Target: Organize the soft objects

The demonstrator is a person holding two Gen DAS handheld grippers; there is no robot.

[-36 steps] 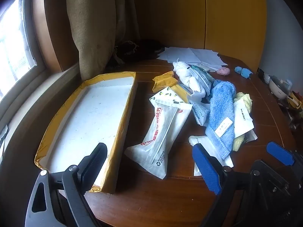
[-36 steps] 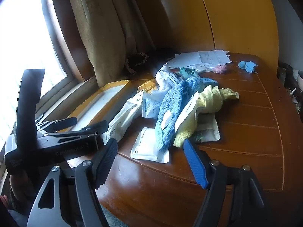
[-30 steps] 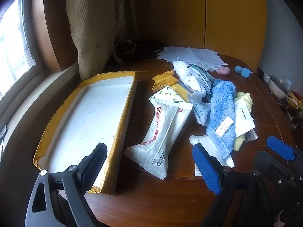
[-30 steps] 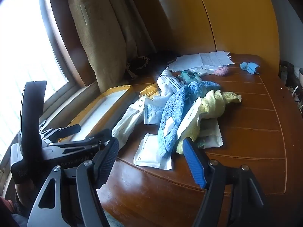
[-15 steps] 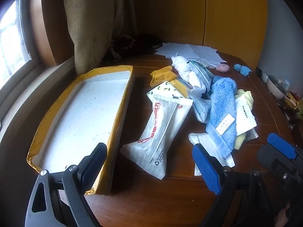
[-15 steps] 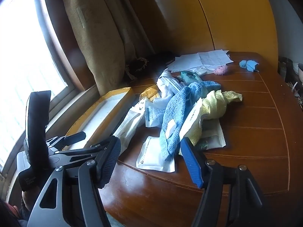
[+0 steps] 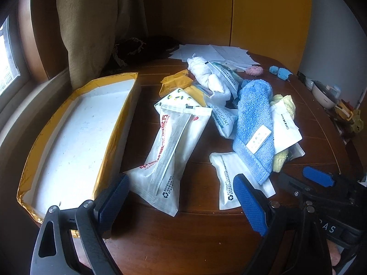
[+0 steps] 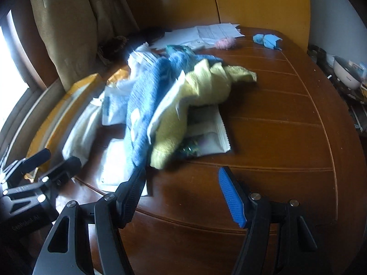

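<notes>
A heap of soft things sits mid-table: a blue towel draped over a yellow cloth, with white sachets and a long white packet spread beside them, all still outside the shallow yellow-edged tray, which lies bare at the window side, probably as the place to sort them into. The right gripper hangs just short of the towels' near ends, jaws well apart and gripping nothing, seemingly lined up for a first pick. The left gripper hovers equally wide and empty over the long packet's near end, close to the tray.
</notes>
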